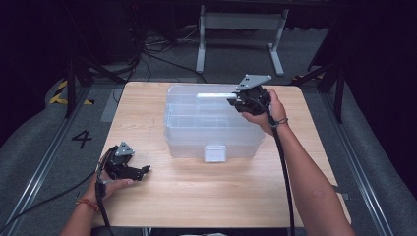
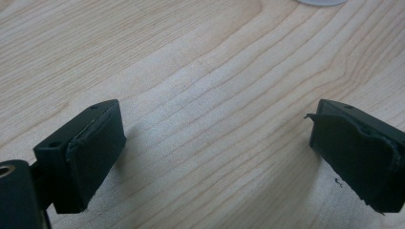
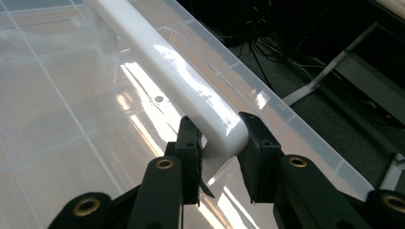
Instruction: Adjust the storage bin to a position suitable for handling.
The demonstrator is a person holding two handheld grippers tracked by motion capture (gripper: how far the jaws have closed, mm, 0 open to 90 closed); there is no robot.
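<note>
White plastic, the end of the one handle on the clear bin's lid, is being clasped between the jaws of the right gripper at the bin's far right. The left gripper is being held spread wide over bare table, grasping nothing, near the front-left edge.

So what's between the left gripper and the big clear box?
Just bare wooden table between the left gripper and clear box, seen in the high view.
</note>
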